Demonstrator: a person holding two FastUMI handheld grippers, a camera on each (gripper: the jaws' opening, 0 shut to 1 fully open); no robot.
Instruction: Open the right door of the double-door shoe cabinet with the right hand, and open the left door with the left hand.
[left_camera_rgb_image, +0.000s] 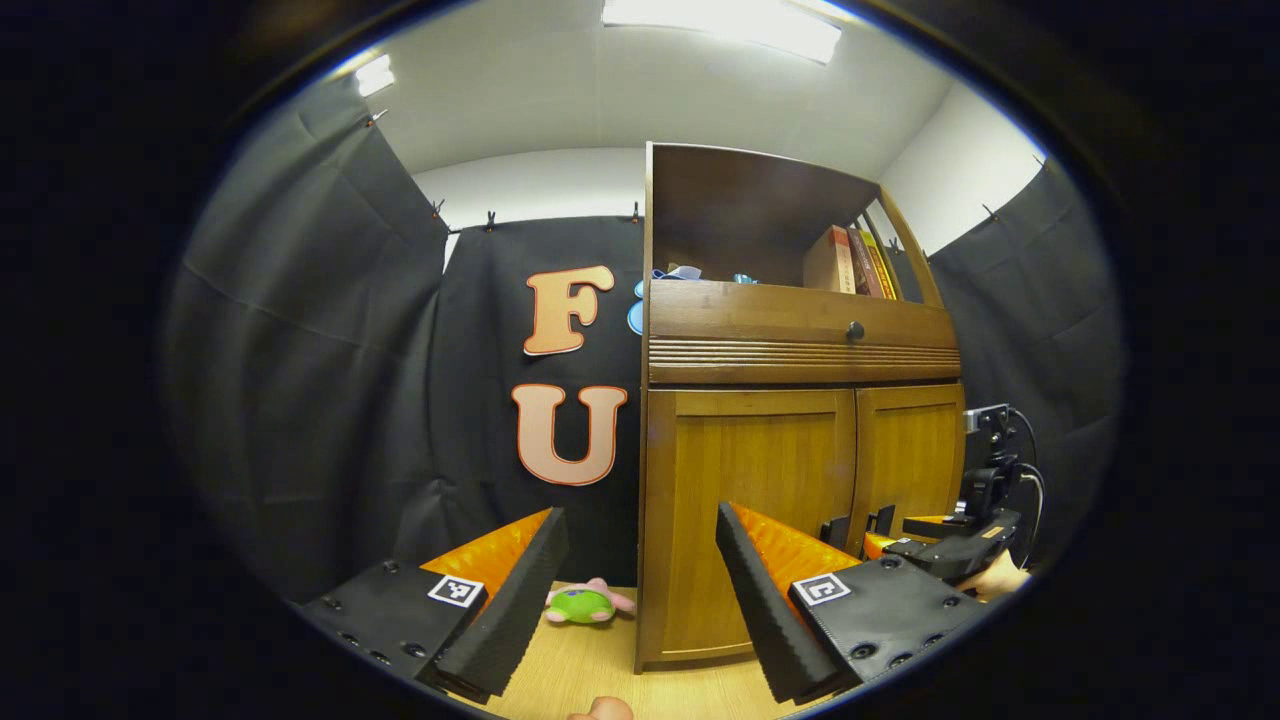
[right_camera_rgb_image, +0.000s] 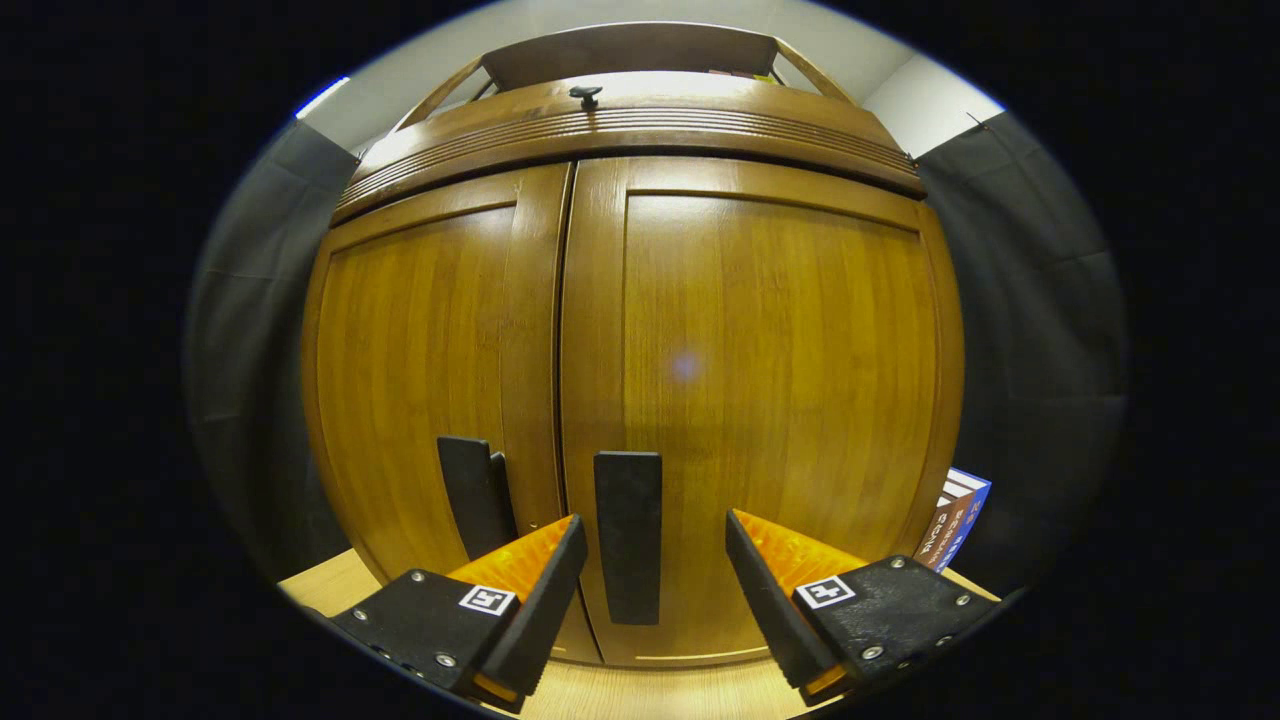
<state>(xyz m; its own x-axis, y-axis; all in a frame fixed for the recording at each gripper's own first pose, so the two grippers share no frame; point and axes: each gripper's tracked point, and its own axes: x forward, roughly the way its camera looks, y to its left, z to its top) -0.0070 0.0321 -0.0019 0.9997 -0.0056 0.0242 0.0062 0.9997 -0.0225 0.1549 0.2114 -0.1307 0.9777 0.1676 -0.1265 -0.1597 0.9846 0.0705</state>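
Right gripper view: right gripper (right_camera_rgb_image: 655, 560) spread wide, straddling right door (right_camera_rgb_image: 770, 400) handle (right_camera_rgb_image: 628, 535) at lower centre, both doors shut. Left gripper (left_camera_rgb_image: 640, 580) likewise apart, well back from left door (left_camera_rgb_image: 750, 500). Next: advance, clamp handle, pull outward
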